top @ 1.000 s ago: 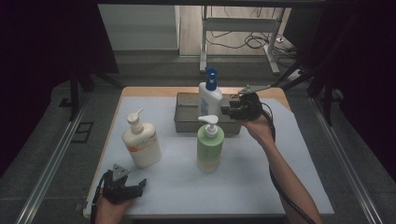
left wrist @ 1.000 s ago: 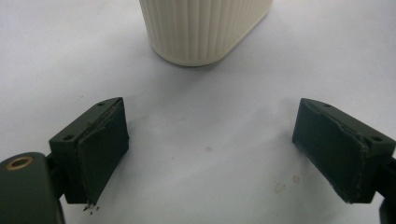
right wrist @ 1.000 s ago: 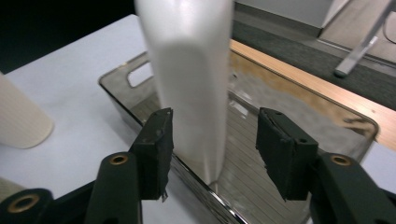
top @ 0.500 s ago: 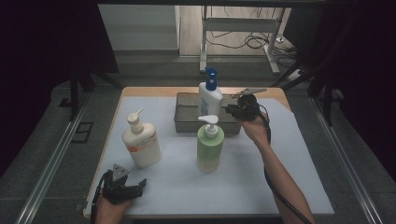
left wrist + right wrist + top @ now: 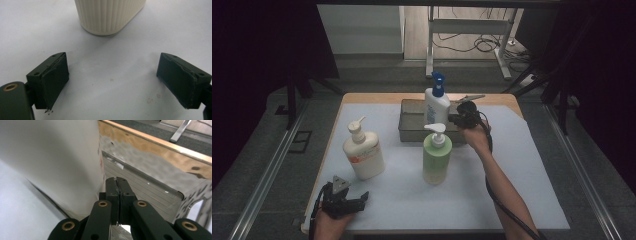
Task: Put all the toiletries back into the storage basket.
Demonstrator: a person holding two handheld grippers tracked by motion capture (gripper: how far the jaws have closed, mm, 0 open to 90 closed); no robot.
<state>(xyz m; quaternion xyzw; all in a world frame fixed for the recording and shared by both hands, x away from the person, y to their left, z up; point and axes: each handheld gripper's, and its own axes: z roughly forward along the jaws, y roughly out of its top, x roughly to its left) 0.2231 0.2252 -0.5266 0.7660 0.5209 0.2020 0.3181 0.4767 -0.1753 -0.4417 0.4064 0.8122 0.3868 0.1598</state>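
High view: wooden table (image 5: 507,100) under a white mat (image 5: 522,170) that covers nearly all of the top. At the far middle of the mat, a grey metal tray (image 5: 412,120), shallow and rectangular.

Upright in the right part of that tray, a white bottle (image 5: 436,106): tall, flat-sided, with a bright blue pump on top, the nozzle pointing away from the person. Seen up close in the right gripper view as a broad pale wall (image 5: 50,157) with a trace of red print at its edge, standing on the ribbed tray floor (image 5: 150,190), with the table's wooden edge (image 5: 155,152) behind.

In front of the tray, near the middle of the mat, a green bottle (image 5: 437,157) with a white pump. To its left and well apart, a cream bottle (image 5: 363,155) with an orange label and a white pump; in the left gripper view, its ribbed base (image 5: 110,15) on the mat.

At the white bottle's right side, low over the tray, the right gripper (image 5: 459,116), held from the near right by a bare forearm. Jaws just closed, clenched pad to pad with nothing between them (image 5: 117,181); just beside the bottle, contact impossible to tell.

At the near left edge of the mat, the left gripper (image 5: 357,197), jaws spread wide (image 5: 112,80) and empty, aimed at the cream bottle.
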